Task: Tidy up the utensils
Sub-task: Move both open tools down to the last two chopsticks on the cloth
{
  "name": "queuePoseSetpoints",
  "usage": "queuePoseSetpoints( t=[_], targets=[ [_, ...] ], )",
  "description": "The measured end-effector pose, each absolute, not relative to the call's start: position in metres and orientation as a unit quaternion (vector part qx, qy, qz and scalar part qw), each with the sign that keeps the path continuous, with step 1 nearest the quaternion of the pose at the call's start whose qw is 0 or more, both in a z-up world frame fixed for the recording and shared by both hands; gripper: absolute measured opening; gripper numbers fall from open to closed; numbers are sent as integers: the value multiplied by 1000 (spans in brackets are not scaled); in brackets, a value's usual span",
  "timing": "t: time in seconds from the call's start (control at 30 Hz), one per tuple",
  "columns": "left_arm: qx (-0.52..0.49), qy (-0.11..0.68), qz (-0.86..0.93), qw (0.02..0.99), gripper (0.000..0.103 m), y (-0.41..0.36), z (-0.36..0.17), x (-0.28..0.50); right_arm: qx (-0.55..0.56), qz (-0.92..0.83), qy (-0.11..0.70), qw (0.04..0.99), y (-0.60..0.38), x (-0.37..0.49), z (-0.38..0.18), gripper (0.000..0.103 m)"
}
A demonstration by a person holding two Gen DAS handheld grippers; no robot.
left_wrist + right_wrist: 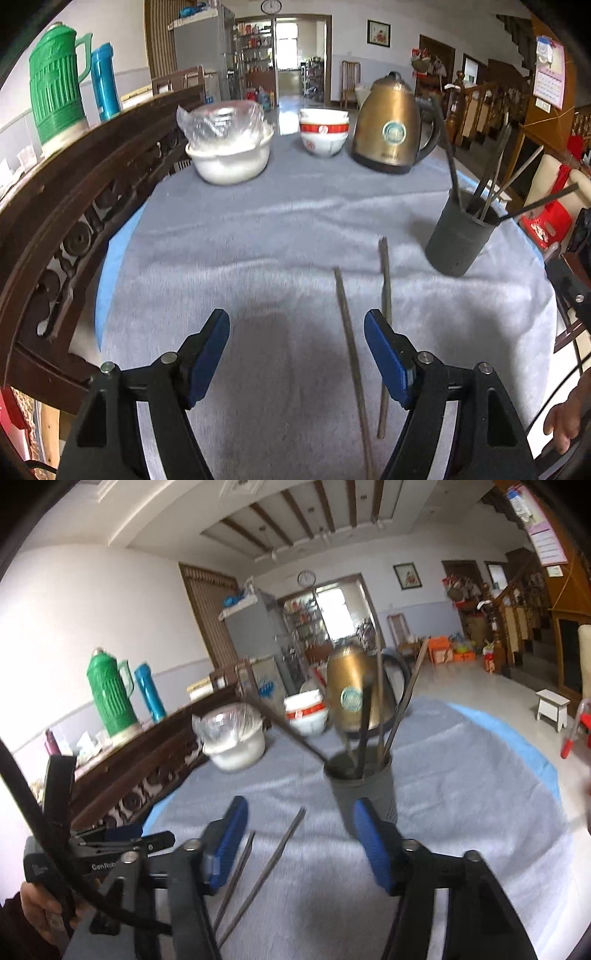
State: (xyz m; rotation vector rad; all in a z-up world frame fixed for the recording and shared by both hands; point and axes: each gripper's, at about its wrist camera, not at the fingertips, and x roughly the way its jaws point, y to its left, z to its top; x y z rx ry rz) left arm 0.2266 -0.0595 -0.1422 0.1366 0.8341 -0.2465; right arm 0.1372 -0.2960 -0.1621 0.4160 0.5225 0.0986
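- My left tongs (pixel 297 354) hang low over the grey cloth (pixel 258 236), fingers spread wide, gripping nothing.
- Two loose chopsticks (pixel 349 339) lie on the cloth under them, running from about 6 o'clock toward 12. One passes between my fingers; the other lies just beside the right-hand blue pad (pixel 388 354). The risk: closing here may catch only one, or nudge the second so it rolls away.
- My right tongs (pixel 299 834) are also spread apart and empty, tilted, with the same two chopsticks (pixel 273 864) near their 7 o'clock side.
- Both tools crowd the same spot, so I judge they could knock together.
- At about 2 o'clock from my left tongs stands the dark utensil holder (pixel 458 240), upright, already bristling with chopsticks that lean outward. A careless insertion could strike those sticks or tip the holder, which looks light.
- Farther off at 12 o'clock stand a white basin (pixel 229 162) covered in plastic, stacked bowls (pixel 324 134) and a brass-coloured kettle (pixel 391 125). They are well apart from my work, so little danger there.
- The cloth is wrinkled; thin sticks may be hard to pinch cleanly off it.
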Motion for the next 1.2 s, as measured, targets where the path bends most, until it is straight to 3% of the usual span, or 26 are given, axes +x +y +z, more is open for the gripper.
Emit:
queuePoseSetpoints(
  t=[0.03,1.2],
  targets=[
    [68,408,-118,903,76,-59,-146,226,204,52,264,941,-293,139,-167,39],
    [81,439,-67,892,76,-32,-185,241,181,102,436,876,-212,202,-229,39]
  ],
)
